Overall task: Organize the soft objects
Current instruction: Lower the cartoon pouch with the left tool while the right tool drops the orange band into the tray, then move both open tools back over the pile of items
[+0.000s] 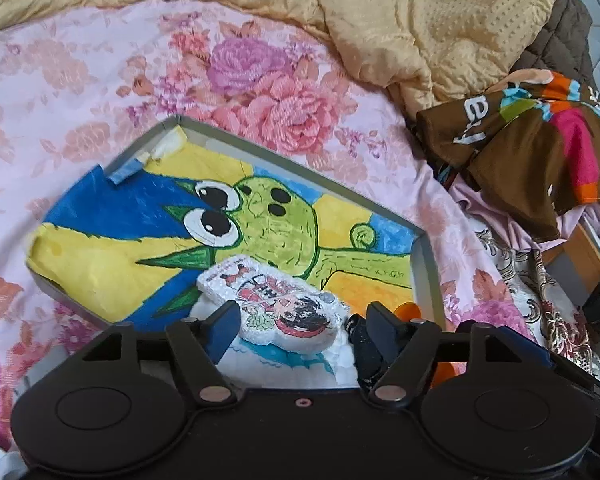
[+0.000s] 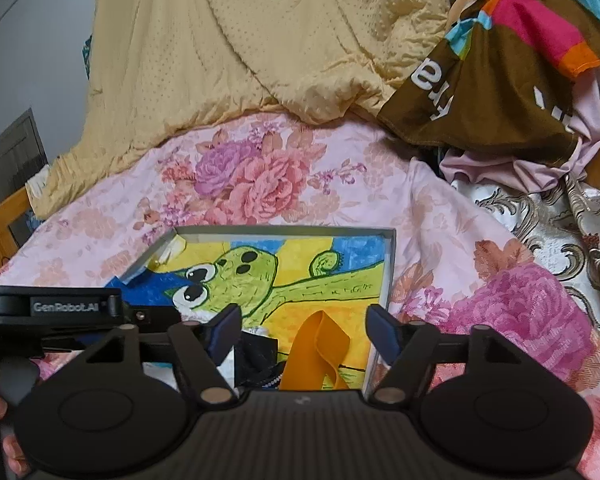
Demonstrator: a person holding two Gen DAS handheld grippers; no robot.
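A shallow grey tray [image 1: 424,268] lined with a painted green cartoon creature lies on the floral bedsheet; it also shows in the right wrist view [image 2: 388,268]. In it lie a small white pillow printed with an anime girl [image 1: 276,304], a black soft item [image 1: 364,344] and an orange strap [image 2: 320,356]. My left gripper [image 1: 300,320] is open, its fingers either side of the pillow's near end, the pillow resting in the tray. My right gripper [image 2: 304,324] is open and empty, above the orange strap and the black item [image 2: 256,356].
A rumpled beige quilt [image 2: 260,40] covers the far side of the bed. A brown multicoloured cloth [image 2: 500,60] and other fabrics are piled at the right. A wooden bed frame [image 2: 4,220] runs along the left. The left gripper's body [image 2: 52,308] sits beside the right one.
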